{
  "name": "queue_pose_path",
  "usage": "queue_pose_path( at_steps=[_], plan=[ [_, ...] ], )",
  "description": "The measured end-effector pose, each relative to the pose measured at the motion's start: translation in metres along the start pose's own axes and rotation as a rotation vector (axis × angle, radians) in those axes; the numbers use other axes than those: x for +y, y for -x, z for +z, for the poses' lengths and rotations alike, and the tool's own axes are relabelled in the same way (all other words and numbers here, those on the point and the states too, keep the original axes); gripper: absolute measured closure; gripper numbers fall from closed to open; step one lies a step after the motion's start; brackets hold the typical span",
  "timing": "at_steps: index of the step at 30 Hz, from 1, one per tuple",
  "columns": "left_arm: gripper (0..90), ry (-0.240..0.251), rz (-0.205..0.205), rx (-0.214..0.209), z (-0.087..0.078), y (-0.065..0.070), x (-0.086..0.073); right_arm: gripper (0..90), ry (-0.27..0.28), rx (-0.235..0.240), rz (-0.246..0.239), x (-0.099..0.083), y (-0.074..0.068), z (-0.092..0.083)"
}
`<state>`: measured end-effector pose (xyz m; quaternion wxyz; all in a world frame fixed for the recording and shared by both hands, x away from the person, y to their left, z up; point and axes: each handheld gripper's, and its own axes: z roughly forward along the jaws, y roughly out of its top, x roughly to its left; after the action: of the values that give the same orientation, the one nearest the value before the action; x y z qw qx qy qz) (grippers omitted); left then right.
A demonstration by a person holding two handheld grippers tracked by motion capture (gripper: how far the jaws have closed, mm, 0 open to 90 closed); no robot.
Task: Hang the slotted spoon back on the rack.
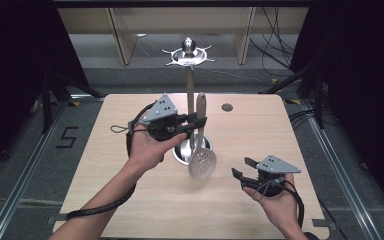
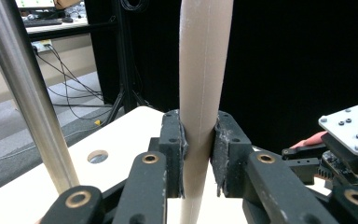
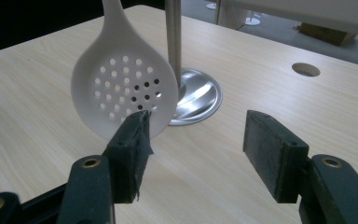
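A white slotted spoon (image 1: 201,150) hangs bowl-down over the table's middle, its beige handle (image 2: 200,93) pinched between the pads of my left gripper (image 1: 197,121), which is shut on it. The perforated bowl (image 3: 123,95) floats just above the wood in the right gripper view. Close behind the spoon stands a metal utensil stand (image 1: 189,90) with a round base (image 3: 198,95) and a hooked crown (image 1: 188,54) on top. My right gripper (image 1: 241,167) rests low at the table's right front, jaws open and nothing between them, pointing toward the spoon's bowl.
The light wooden table (image 1: 130,200) has a round cable hole (image 1: 227,107) near its far edge. Dark curtains flank both sides, and cables lie on the floor at the back right. Bare tabletop spreads to the left and front.
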<state>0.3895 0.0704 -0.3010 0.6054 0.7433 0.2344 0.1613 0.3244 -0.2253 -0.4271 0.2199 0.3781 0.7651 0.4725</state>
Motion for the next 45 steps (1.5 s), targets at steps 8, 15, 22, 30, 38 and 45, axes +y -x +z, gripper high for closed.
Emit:
queue_pose_path(
  at_steps=[8,15,22,30,38,45],
  plan=[
    [74.7,0.003,-0.006,0.003,0.000,-0.004,0.003,41.3,-0.005,-0.007,-0.013,-0.002,0.000,0.000],
    [74.6,-0.001,-0.004,0.002,0.000,-0.006,0.007,41.1,0.004,-0.011,-0.016,-0.003,0.002,-0.001],
    [74.7,-0.003,-0.004,-0.007,0.001,-0.007,0.012,41.1,-0.012,-0.005,0.029,-0.005,-0.001,-0.002],
    [74.6,-0.009,-0.004,-0.011,0.001,-0.010,0.017,41.1,-0.014,0.001,0.010,-0.005,0.001,0.000],
    [74.7,-0.010,-0.007,-0.030,0.000,-0.015,0.018,41.1,-0.018,-0.003,0.010,-0.005,0.000,0.000],
    [74.6,-0.009,-0.012,-0.041,-0.001,-0.018,0.023,41.0,-0.031,0.004,0.025,-0.006,-0.001,0.000]
  ],
)
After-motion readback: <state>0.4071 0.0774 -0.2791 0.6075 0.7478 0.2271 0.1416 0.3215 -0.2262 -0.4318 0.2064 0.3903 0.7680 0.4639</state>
